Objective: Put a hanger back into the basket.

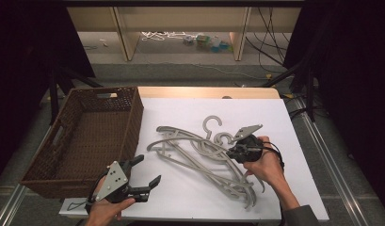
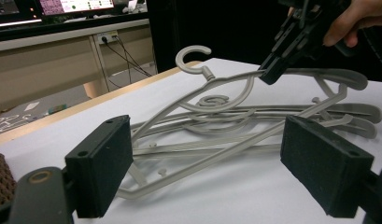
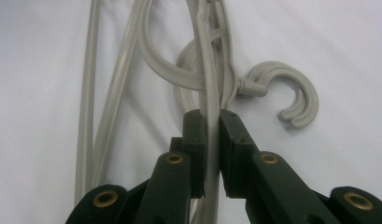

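In the high view, the right gripper (image 1: 233,151) is pinching a grey hanger (image 1: 199,141) at centre right of the white table (image 1: 180,207), atop the hanger pile (image 1: 237,181); the left gripper (image 1: 149,170) is hovering wide open at lower left, beside the wicker basket (image 1: 68,181).

In the left gripper view, its black pads (image 2: 102,168) are standing far apart before the pile.

In the right gripper view, the jaws are clamping the hanger's thin arm at frame centre.

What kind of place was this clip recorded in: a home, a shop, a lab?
Most likely a lab or recording workspace, not a home. The white-covered table stands amid dark tripod legs, loose cables trail over the floor behind, and the left gripper view shows a lit monitor on a desk.
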